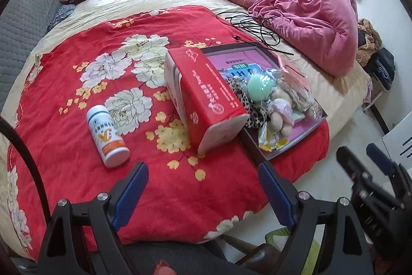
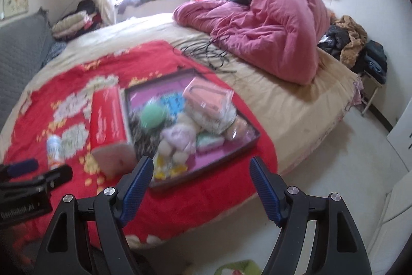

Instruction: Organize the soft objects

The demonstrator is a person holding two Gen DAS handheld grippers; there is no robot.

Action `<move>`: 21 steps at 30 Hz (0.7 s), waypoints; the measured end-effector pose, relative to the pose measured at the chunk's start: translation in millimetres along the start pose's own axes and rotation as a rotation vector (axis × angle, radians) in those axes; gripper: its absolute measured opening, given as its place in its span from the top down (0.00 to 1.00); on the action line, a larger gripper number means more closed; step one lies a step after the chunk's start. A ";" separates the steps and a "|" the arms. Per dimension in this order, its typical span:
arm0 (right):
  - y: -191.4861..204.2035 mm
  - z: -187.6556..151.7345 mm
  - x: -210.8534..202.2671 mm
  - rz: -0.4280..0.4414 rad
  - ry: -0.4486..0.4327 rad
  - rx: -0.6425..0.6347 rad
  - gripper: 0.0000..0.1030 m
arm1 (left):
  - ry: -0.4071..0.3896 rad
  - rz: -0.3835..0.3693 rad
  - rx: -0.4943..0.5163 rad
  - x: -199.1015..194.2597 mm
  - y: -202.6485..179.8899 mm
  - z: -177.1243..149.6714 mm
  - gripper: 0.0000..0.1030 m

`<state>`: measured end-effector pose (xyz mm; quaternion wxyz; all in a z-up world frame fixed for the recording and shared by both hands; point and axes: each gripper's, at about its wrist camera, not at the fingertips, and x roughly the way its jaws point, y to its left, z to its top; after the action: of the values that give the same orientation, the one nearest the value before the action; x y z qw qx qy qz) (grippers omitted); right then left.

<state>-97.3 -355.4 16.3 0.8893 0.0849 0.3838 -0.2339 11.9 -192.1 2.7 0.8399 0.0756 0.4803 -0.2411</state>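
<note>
Both of your grippers, the left gripper (image 1: 203, 193) and right gripper (image 2: 200, 187), hang spread and empty short of the bed, while the soft toys (image 1: 279, 111) sit heaped in the tray (image 1: 296, 146), the red box (image 1: 206, 97) propped against its edge, likely to keep them corralled.

Near edge of red blanket (image 1: 180, 197) is bare, open approach from the front. Red box (image 1: 206, 94) leans on the tray's (image 2: 247, 146) left rim, blocking that side. Bottle (image 1: 106, 135) lies left of it, apart. Tray piled with soft items. Black cable (image 1: 257, 27) and pink duvet (image 1: 309, 12) crowd the far side; beige sheet right of tray is free.
</note>
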 end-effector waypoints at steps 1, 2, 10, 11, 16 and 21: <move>1.1 -4.1 0.2 0.002 0.002 -0.001 0.24 | -0.005 0.006 -0.003 -0.5 0.9 -3.5 0.16; 2.1 -10.0 0.3 0.001 0.009 0.002 0.24 | -0.004 0.011 -0.006 -0.6 2.0 -6.6 0.16; 8.6 -28.4 -9.4 -0.011 0.002 -0.014 0.24 | -0.011 0.038 -0.029 -4.9 13.0 -26.4 0.16; 8.7 -28.9 -11.5 -0.012 -0.003 -0.012 0.24 | -0.014 0.040 -0.029 -5.6 13.5 -27.5 0.16; 10.7 -28.0 -22.4 -0.003 -0.030 -0.010 0.24 | -0.031 0.042 -0.028 -12.7 11.6 -33.0 0.16; 10.7 -27.6 -28.5 0.003 -0.032 0.003 0.24 | -0.047 0.040 -0.015 -21.0 4.1 -34.2 0.16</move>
<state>-126.9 -326.9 17.5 0.8956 0.0831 0.3689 -0.2345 -21.4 -169.4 1.9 0.8562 0.0733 0.4607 -0.2222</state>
